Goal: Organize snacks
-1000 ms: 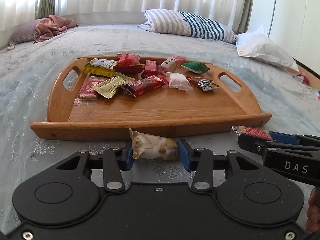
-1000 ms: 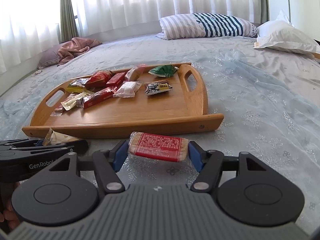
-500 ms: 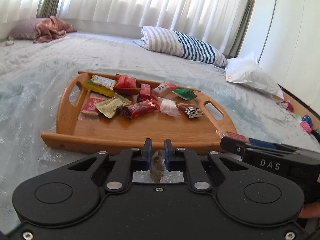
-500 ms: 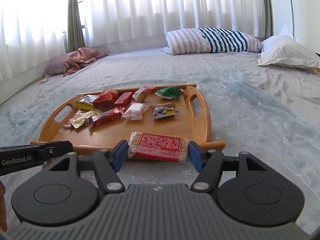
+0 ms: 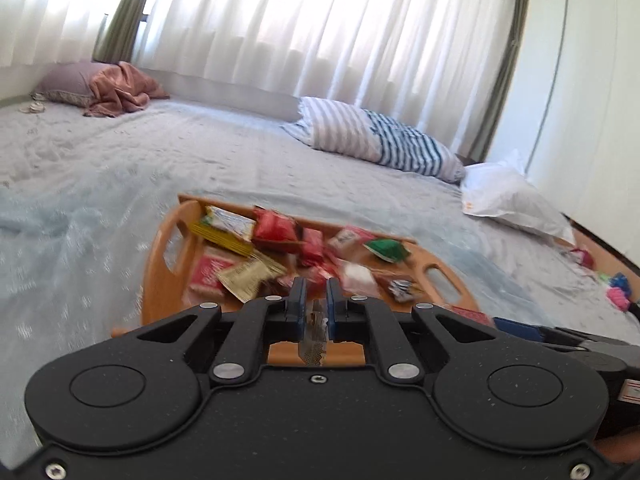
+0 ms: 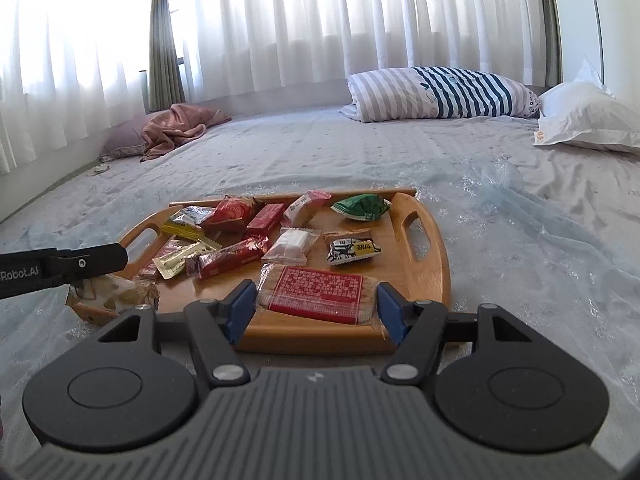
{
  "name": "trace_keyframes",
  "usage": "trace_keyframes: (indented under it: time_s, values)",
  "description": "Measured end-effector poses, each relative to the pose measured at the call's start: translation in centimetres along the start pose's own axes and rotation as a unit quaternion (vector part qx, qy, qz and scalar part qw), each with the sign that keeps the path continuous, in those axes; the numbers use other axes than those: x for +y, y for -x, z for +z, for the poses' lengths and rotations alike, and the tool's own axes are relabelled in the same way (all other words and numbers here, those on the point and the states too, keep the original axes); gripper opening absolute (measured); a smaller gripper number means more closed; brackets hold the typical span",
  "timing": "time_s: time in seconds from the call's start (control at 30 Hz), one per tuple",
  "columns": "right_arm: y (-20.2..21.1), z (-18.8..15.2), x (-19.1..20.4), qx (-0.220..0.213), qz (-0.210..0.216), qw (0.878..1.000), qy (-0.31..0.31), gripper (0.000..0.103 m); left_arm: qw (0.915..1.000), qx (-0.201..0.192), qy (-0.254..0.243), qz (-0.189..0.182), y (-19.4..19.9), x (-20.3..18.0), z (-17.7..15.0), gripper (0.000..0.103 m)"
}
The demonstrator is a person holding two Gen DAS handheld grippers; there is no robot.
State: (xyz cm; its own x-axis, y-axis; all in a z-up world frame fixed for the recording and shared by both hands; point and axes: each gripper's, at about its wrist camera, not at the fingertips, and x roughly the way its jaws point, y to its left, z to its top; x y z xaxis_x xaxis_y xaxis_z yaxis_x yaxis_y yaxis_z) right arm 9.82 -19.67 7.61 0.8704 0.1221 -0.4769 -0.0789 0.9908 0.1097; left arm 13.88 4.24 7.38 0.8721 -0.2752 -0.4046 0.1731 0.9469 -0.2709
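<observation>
Left-wrist view: left tongs (image 5: 313, 304) pinched almost fully together on a thin, crumpled beige snack packet (image 5: 316, 336), which hangs edge-on between the blue pads. Wooden tray (image 5: 158, 264) lies directly ahead and below on the bed (image 5: 100, 184), its long axis running left to right, far half crowded with wrappers: yellow, red, a green packet (image 5: 386, 249). Near strip of tray floor under the tongs is bare. Right tongs' body enters at lower right edge. Picture blurred.

Right-wrist view: right tongs (image 6: 316, 304) half spread and clamped on the short ends of a flat red biscuit pack (image 6: 320, 294), long axis crosswise, level, over the tray's near right portion. Bare wood sits just below and ahead; a black-and-yellow sachet (image 6: 352, 250) and a clear white-filled packet (image 6: 290, 246) lie just beyond. Left tongs reach in from the left, packet dangling over the tray's near left corner. Judgement: both loads are placed for a straight drop onto the free front strip; the heap behind limits any forward reach.
</observation>
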Motion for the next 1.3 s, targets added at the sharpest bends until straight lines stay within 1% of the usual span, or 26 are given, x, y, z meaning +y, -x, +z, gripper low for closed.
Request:
trace_keyframes:
  time_s: [0.1,0.2,0.33,0.4,0.47,0.5,0.53,0.6,0.67,0.7,0.73,0.8,0.87,0.9,0.97,1.0,1.03,1.07,1.1,1.23,1.3]
  values:
    - [-2.7,0.5,0.5,0.019,0.003,1.000,0.017,0.067,0.9994,0.014,0.004,0.032,-2.3,1.1,0.2,0.009]
    - [-5.2,0.4,0.6,0.044,0.009,0.999,0.018,0.067,0.9984,0.027,0.007,0.049,-3.8,2.2,0.2,0.010]
    - [-6.9,0.3,0.6,0.062,0.013,0.998,0.019,0.068,0.9966,0.025,0.004,0.078,-4.8,3.0,0.5,0.015]
    - [-7.2,0.2,0.4,0.068,0.016,0.997,0.014,0.070,0.9964,0.026,-0.003,0.080,-5.2,3.2,0.7,0.016]
    - [-7.5,0.3,0.3,0.071,0.016,0.997,0.012,0.074,0.9964,0.028,-0.008,0.079,-5.5,3.2,0.8,0.021]
    - [-7.4,0.3,0.3,0.069,0.013,0.997,0.013,0.080,0.9964,0.026,-0.012,0.080,-5.4,3.0,0.9,0.032]
    - [-7.4,0.4,0.3,0.067,0.011,0.998,0.014,0.082,0.9962,0.020,-0.018,0.082,-5.2,2.7,1.0,0.047]
    - [-6.9,0.6,0.2,0.060,0.005,0.998,0.014,0.089,0.9956,0.006,-0.031,0.089,-4.2,1.9,1.2,0.057]
    - [-5.8,0.8,0.1,0.049,0.002,0.999,0.015,0.098,0.9950,0.000,-0.044,0.090,-3.1,1.1,1.1,0.072]
    - [-5.1,0.7,0.1,0.047,0.003,0.999,0.015,0.102,0.9945,0.000,-0.054,0.090,-2.3,0.5,0.8,0.092]
    - [-4.5,0.6,0.1,0.046,0.004,0.999,0.017,0.103,0.9937,0.000,-0.064,0.092,-1.6,0.1,0.4,0.100]
    - [-3.1,0.0,0.1,0.050,0.000,0.999,0.019,0.103,0.9919,0.014,-0.079,0.099,-0.5,-0.8,-1.1,0.100]
    - [-2.0,-1.0,0.0,0.058,-0.006,0.998,0.016,0.103,0.9919,0.029,-0.070,0.101,0.3,-1.2,-2.7,0.101]
    - [-1.6,-1.6,0.0,0.062,-0.011,0.998,0.010,0.103,0.9929,0.036,-0.059,0.096,0.6,-1.2,-3.6,0.103]
    - [-1.1,-3.0,-0.4,0.068,-0.026,0.997,-0.003,0.103,0.9934,0.061,-0.054,0.082,0.3,-1.0,-5.0,0.103]
    - [-1.2,-3.6,-0.6,0.077,-0.031,0.997,-0.006,0.103,0.9914,0.079,-0.055,0.088,-0.2,-0.8,-5.8,0.103]
    - [-1.5,-4.2,-0.8,0.090,-0.034,0.995,-0.009,0.103,0.9891,0.090,-0.058,0.101,-0.6,-0.8,-6.4,0.103]
    - [-1.7,-4.7,-0.9,0.096,-0.038,0.995,-0.011,0.103,0.9869,0.092,-0.064,0.116,-1.0,-0.8,-7.0,0.103]
    - [-1.6,-5.1,-0.9,0.088,-0.042,0.995,-0.005,0.103,0.9854,0.093,-0.068,0.125,-1.3,-0.7,-7.4,0.103]
    - [-2.2,-5.3,-0.2,0.090,-0.054,0.994,0.019,0.103,0.9856,0.102,-0.062,0.120,-2.0,-0.3,-7.5,0.103]
    - [-2.4,-5.4,0.0,0.088,-0.056,0.994,0.022,0.103,0.9850,0.102,-0.067,0.122,-2.2,-0.3,-7.7,0.103]
